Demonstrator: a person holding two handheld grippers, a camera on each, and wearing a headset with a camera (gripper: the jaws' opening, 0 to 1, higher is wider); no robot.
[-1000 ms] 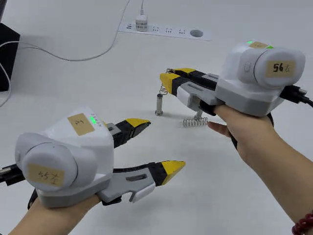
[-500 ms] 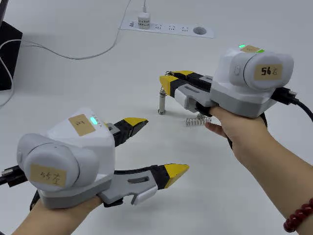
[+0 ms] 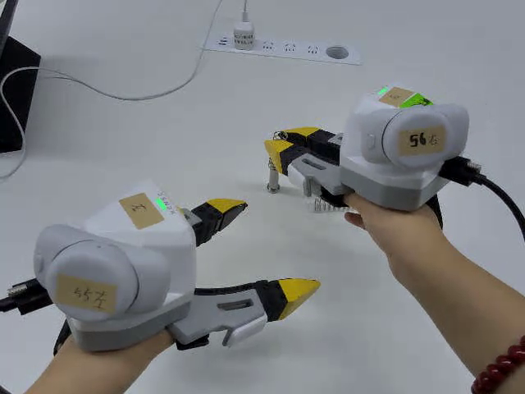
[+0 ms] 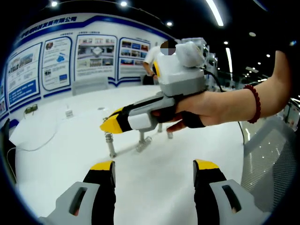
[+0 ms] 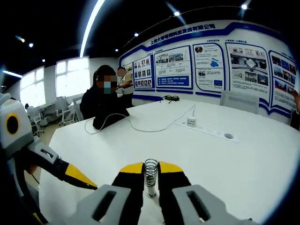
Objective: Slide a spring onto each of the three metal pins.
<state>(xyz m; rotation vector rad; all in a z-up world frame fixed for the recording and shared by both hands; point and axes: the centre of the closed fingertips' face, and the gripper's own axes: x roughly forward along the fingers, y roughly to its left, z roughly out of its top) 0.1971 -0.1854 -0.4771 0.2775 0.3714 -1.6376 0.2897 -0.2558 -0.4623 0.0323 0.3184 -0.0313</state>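
Observation:
My right gripper point(image 3: 277, 148) is shut on a small metal spring point(image 5: 150, 171), holding it upright right over a standing metal pin point(image 3: 271, 176). In the right gripper view the pin point(image 5: 150, 190) shows just under the spring, between the jaws. A second pin point(image 4: 143, 140) and a third pin point(image 4: 169, 134) stand behind it on the white table. A loose spring point(image 3: 328, 205) lies on the table under the right hand, partly hidden. My left gripper point(image 3: 262, 246) hovers open and holds nothing, to the near left of the pins.
A white power strip point(image 3: 279, 48) with a plugged charger lies at the table's far edge, its cable point(image 3: 123, 97) running left. A black box point(image 3: 12, 90) sits at the far left. People sit at the table's far end point(image 5: 105, 105).
My right gripper has come down a little with the spring, closer onto the pin's top. The left gripper has stayed open in about the same place.

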